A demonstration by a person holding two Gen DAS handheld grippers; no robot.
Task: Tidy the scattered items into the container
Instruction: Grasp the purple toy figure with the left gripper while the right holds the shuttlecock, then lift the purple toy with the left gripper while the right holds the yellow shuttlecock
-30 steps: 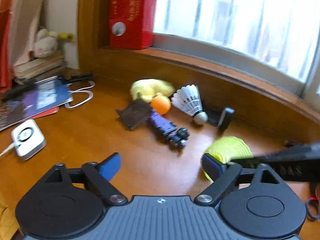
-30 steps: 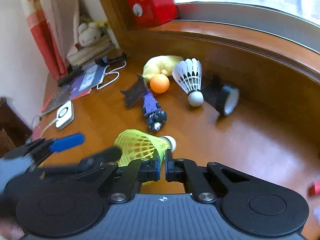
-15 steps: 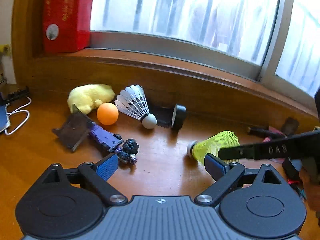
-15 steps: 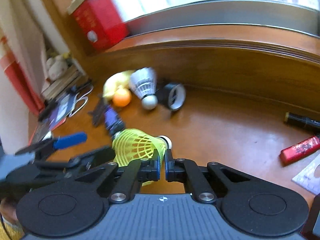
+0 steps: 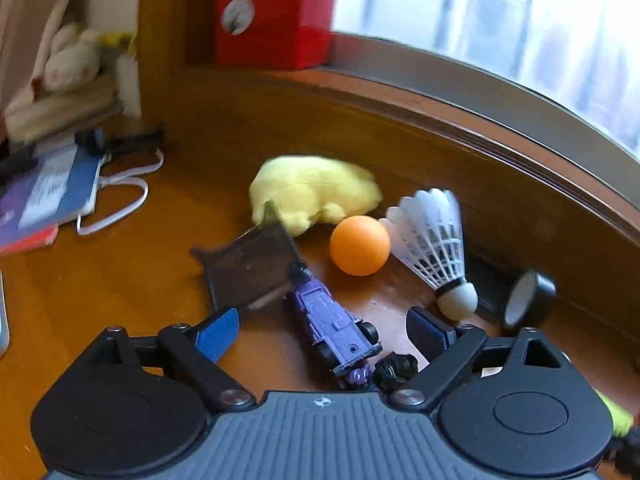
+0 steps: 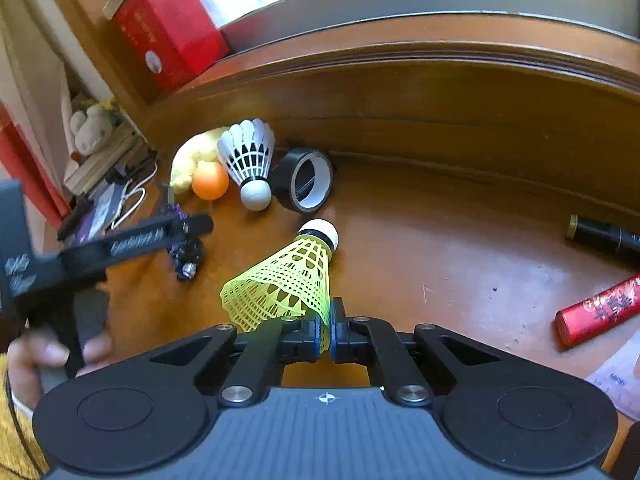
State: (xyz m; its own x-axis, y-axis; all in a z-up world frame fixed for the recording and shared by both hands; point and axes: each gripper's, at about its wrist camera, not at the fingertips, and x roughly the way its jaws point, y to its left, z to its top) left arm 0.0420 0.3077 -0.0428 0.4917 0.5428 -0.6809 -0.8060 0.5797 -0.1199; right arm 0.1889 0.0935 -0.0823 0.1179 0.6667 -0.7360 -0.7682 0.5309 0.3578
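Glossy wooden desk; right gripper pinching yellow mesh shuttlecock; left gripper jaws apart.

Two shuttlecocks, white and yellow, one orange ball, one tape roll, one purple toy car.

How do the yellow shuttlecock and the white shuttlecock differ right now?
The yellow shuttlecock has a mesh skirt; the white shuttlecock has white vanes on a dark lattice. The yellow one is pinched at its skirt rim by the shut right claw; the white one lies free beside the orange ball and black tape roll. The yellow one's cap points away from the claw; the white one's points toward it. Both have white caps.
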